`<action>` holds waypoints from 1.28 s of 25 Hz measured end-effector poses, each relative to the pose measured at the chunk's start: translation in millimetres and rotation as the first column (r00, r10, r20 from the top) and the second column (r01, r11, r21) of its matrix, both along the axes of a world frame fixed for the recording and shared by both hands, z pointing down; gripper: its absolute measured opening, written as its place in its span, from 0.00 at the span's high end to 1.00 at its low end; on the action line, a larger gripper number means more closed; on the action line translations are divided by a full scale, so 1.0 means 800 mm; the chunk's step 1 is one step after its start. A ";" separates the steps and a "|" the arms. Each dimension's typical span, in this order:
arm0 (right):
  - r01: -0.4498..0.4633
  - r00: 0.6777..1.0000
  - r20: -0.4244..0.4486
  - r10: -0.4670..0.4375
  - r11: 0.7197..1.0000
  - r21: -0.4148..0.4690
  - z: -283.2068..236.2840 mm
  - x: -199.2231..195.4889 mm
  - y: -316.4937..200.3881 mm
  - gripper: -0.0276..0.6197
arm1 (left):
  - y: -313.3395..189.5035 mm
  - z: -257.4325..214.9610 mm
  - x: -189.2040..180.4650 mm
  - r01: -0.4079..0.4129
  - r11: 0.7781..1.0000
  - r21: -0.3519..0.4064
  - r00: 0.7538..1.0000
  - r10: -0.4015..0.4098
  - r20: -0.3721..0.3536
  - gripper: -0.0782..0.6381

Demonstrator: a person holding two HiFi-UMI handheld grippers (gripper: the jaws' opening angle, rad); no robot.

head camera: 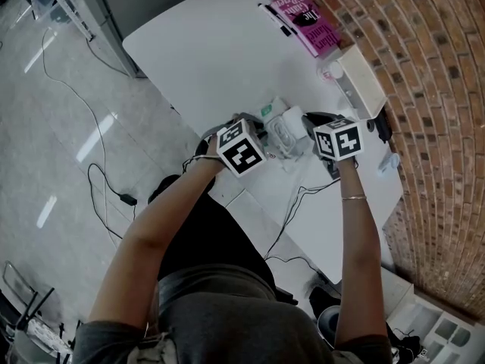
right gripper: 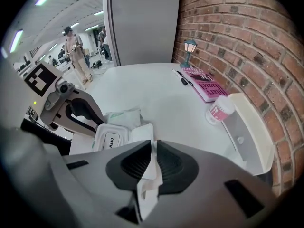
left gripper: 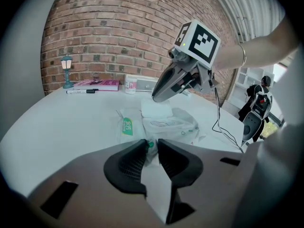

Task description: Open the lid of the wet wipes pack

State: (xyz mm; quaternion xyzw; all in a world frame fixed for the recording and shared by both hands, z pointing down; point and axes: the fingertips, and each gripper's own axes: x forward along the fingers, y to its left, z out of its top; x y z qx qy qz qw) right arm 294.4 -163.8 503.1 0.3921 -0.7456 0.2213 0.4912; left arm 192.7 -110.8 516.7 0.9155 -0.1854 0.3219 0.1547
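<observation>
The white desk [head camera: 197,51] carries the wet wipes pack [left gripper: 183,125] near the edge closest to the person, between the two tools. The pack should handle as a light, floppy thing. It is a soft film pouch that wrinkles, slides easily on the smooth top and would lift or fold unless one end is pinned. The left tool [left gripper: 152,146] does that pinning, its jaws pressed onto the crimped end of the film. The only stiff part is the plastic lid [right gripper: 140,133], so the sensible hold is its free edge, away from the hinge. A light pinch is best there, since thin plastic can bend or spring back. The right tool [right gripper: 154,146] has its jaws slightly apart, and the plain white panel standing in the gap is apparently that lid, tipped upward. The pouch is translucent white with green print [left gripper: 127,126]. The flat frame [right gripper: 123,132] beside the lid bears a small label reading OPEN [right gripper: 111,139].
</observation>
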 end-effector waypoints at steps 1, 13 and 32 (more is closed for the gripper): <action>-0.005 1.000 0.002 0.005 1.000 -0.003 0.002 0.002 -0.001 0.89 | 0.001 0.000 0.000 -0.001 1.000 -0.001 1.000 0.001 -0.001 0.76; -0.038 0.998 0.039 0.039 0.999 -0.028 0.017 0.007 -0.010 0.89 | 0.000 0.001 0.002 -0.001 1.000 -0.003 1.000 0.001 -0.008 0.76; -0.072 0.997 -0.030 0.074 0.995 0.062 0.009 0.008 -0.009 0.86 | 0.002 0.000 -0.001 -0.004 1.000 -0.008 1.000 0.004 -0.017 0.76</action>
